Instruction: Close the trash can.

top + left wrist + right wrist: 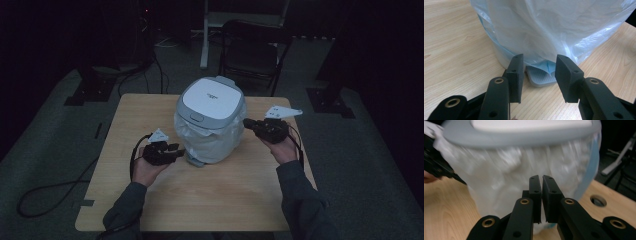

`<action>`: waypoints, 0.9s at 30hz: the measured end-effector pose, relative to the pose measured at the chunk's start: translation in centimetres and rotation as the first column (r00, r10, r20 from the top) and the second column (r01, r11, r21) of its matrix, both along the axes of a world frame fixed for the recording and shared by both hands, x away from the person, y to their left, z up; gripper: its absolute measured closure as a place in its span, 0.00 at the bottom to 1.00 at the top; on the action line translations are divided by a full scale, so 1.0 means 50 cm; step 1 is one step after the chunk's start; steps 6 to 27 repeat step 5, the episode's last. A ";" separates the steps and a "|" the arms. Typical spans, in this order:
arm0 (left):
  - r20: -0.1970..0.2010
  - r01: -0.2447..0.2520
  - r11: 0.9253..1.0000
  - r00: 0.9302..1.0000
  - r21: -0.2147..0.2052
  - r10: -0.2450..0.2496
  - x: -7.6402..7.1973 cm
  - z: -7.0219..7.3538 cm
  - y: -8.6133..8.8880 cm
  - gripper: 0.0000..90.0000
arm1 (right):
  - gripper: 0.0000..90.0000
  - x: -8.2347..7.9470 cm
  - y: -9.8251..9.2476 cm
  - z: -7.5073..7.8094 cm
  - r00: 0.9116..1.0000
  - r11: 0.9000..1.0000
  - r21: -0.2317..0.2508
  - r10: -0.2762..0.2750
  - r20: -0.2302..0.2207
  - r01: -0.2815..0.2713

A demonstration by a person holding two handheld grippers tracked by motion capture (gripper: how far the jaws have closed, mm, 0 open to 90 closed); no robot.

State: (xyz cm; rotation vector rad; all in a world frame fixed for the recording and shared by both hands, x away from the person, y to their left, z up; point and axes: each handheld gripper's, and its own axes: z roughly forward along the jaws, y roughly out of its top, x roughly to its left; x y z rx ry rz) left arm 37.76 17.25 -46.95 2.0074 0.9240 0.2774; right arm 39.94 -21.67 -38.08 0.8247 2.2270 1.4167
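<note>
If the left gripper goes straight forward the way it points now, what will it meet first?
Probably the grey foot pedal at the bin's base, which lies between the open jaws of the left gripper, with the plastic bag hanging just above it; depth is uncertain.

The person wears dark grey-green long sleeves [299, 200], bunched at the cuffs. The left hand-held gripper [172, 148] is black, with a pale grey three-cornered plate on top and a black cable looping down past the wrist. The right hand-held gripper [248, 123] is black too, with the same grey plate and a thin black cable. Close up, the jaws are matte black arms with brass-ringed rivet holes, small dark screw holes, and flat rectangular black pads [515, 75].
</note>
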 end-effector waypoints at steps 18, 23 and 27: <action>0.003 -0.009 1.000 1.000 -0.003 0.009 -0.002 -0.002 0.007 0.66 | 0.92 0.004 -0.019 -0.063 0.998 0.999 -0.021 -0.046 -0.041 0.045; 0.003 -0.009 1.000 1.000 -0.003 0.009 -0.002 -0.002 0.007 0.66 | 0.92 0.004 -0.019 -0.063 0.998 0.999 -0.021 -0.046 -0.041 0.045; 0.003 -0.009 1.000 1.000 -0.003 0.009 -0.002 -0.002 0.007 0.66 | 0.92 0.004 -0.019 -0.063 0.998 0.999 -0.021 -0.046 -0.041 0.045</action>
